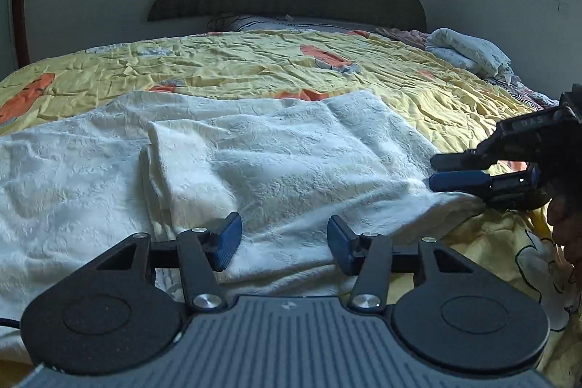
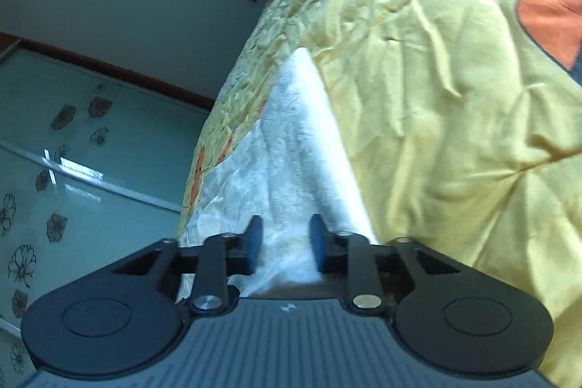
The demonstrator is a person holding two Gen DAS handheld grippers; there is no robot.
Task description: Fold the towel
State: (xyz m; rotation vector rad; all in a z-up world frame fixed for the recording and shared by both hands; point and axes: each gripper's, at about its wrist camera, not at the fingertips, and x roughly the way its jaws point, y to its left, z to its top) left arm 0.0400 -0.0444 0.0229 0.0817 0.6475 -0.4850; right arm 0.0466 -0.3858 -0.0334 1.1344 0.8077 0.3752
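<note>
A white towel [image 1: 254, 162] lies rumpled on a yellow bedspread [image 1: 254, 64], partly doubled over itself. The left gripper [image 1: 283, 244] hovers low over the towel's near edge with its jaws about half open; cloth lies under and between the blue pads, but they do not press on it, so it holds nothing. The right gripper [image 1: 458, 170] reaches in from the left gripper's right side, rolled so that one finger is above the other, at the towel's right-hand corner. In the left wrist view its fingers are close together with only a thin gap; in its own view the right gripper [image 2: 285, 244] has white cloth running between the pads. Whether they are actually pinching the corner cannot be told for certain. The step appears to be taking hold of the near edge before a fold. Next, the left jaws would need to lower and close on the edge, then both lift together and carry it over toward the far side.
</note>
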